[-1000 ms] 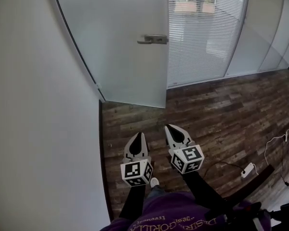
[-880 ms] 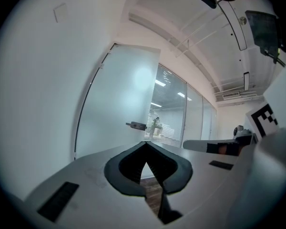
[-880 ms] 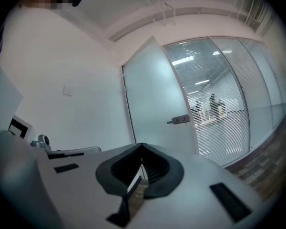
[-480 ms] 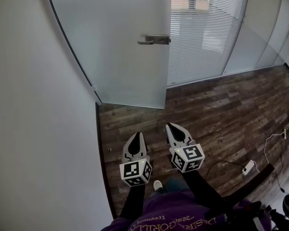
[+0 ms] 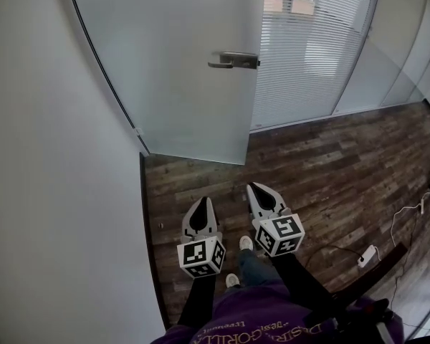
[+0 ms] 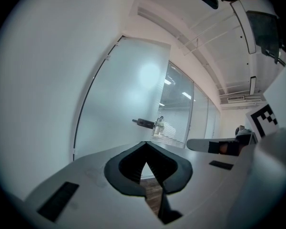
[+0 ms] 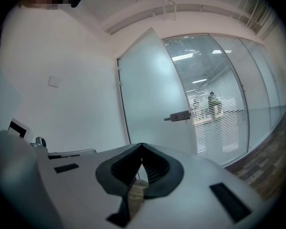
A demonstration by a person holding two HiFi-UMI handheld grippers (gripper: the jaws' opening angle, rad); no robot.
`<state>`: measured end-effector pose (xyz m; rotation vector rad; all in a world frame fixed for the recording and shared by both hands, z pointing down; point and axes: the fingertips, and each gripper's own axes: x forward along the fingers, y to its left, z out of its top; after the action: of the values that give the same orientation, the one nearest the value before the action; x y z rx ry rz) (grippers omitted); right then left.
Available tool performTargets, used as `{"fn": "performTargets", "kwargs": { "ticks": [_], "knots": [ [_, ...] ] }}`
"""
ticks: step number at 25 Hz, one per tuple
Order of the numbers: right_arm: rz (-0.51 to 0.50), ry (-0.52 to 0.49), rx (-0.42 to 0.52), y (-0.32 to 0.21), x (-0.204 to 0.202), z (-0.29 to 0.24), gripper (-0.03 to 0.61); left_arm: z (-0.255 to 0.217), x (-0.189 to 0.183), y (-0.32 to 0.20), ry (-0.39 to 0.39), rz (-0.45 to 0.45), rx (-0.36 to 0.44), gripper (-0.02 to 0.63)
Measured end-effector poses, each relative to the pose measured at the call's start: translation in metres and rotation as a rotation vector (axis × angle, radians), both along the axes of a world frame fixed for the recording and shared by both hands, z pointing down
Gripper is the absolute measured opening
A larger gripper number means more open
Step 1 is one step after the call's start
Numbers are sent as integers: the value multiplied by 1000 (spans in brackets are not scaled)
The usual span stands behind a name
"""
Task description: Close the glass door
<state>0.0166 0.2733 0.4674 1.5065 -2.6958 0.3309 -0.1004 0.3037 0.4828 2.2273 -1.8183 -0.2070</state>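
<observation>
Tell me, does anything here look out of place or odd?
Only two small things: the frosted glass door stands open, and a white adapter with its cable lies loose on the wooden floor at the right.

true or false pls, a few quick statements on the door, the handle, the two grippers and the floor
1. The glass door stands open. True.
2. The left gripper grips the door handle. False: it is shut on nothing, low and well short of the door.
3. The right gripper has its jaws together with nothing between them. True.
4. The floor is carpeted. False: it is dark wood planks.
5. A white cable lies on the floor at the right. True.
</observation>
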Motion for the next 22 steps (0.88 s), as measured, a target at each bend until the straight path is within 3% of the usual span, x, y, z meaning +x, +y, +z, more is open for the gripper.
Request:
{"fn": "performTargets", "kwargs": {
  "ticks": [7, 22],
  "knots": [
    [-27, -8, 9, -69, -4, -6, -3, -7, -2, -68, -15, -21, 7, 2],
    [-58, -29, 22, -196, 23, -19, -3, -24, 32, -194, -47, -23, 28, 2]
  ]
}}
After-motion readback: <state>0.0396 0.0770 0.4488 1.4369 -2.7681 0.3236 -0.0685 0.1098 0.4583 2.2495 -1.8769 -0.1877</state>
